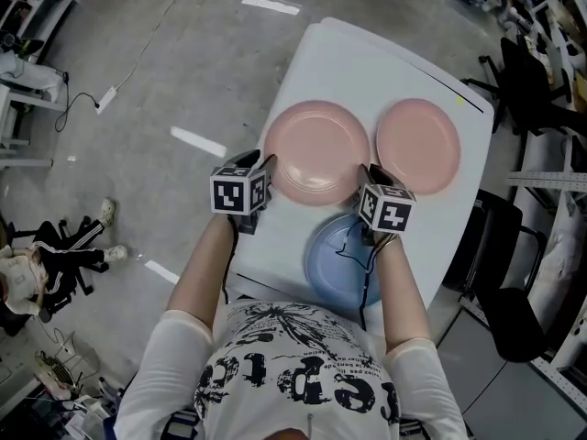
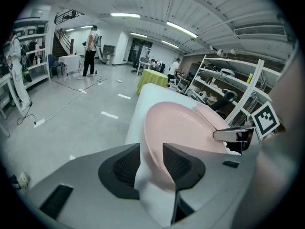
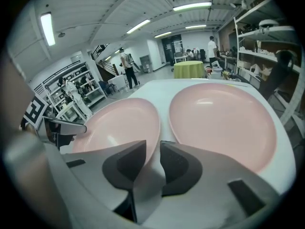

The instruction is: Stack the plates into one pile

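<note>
Two pink plates lie side by side on the white table [image 1: 367, 62]: the left one [image 1: 316, 151] and the right one [image 1: 418, 145]. A blue plate [image 1: 335, 255] sits nearer me, partly hidden by my right arm. My left gripper [image 1: 266, 170] is at the left pink plate's left rim; its jaws [image 2: 151, 159] stand open with the rim of that plate [image 2: 186, 128] between them. My right gripper [image 1: 367, 180] is at the same plate's right rim, its jaws [image 3: 152, 159] open astride the rim [image 3: 121, 125]. The other pink plate [image 3: 221, 123] lies just beside.
The table's left edge drops to grey floor with a cable [image 1: 138, 53]. Black chairs [image 1: 514, 328] and shelving [image 1: 559, 181] crowd the right side. A green-covered table [image 3: 188, 69] and people stand far off.
</note>
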`<state>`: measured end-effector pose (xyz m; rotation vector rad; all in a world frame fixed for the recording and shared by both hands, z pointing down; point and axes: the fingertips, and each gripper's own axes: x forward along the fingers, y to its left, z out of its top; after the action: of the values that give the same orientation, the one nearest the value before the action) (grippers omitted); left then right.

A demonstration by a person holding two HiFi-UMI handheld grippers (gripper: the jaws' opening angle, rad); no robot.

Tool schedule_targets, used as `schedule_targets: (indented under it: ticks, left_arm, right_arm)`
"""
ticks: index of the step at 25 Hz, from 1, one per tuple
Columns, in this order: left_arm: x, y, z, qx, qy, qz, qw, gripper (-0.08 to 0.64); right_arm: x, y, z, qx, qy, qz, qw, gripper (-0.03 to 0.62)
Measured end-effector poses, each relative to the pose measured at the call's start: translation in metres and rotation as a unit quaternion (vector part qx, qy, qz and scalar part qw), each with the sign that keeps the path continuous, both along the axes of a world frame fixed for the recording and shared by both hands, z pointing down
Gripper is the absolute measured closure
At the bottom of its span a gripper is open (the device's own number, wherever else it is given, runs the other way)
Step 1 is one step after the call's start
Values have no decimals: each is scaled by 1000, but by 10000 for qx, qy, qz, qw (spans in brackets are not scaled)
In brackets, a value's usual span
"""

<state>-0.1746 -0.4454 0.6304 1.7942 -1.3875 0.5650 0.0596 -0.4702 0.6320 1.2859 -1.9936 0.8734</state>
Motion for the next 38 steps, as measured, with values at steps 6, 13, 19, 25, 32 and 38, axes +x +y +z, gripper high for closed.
schedule_targets:
  ticks: [6,13,19,25,32,38]
  left_arm:
    - [0,-4,8,22,238,16,9997,469]
    - [0,-5,8,-10,540,-124,9985,497]
    - [-8,8,-3,39,627,-207,9978,503]
    - [-10,21,-35,376,544,-238,9975,503]
    - [3,60,-59,554,593,-135,9966,503]
    - [24,97,-72,705,581,173,9957,503]
  right_arm:
    - [-6,0,10,-45,149,-79,9998,508]
    - [-8,-2,7,-11,124,-139,9998,511]
    - [-16,11,-5,-73,-65,-185,9998,511]
    - [-19,23,-37,257,-175,-204,9993,511]
    - [-5,67,-60,400,-127,-98,9991,511]
    - [16,117,-71,465,-79,155,9988,512]
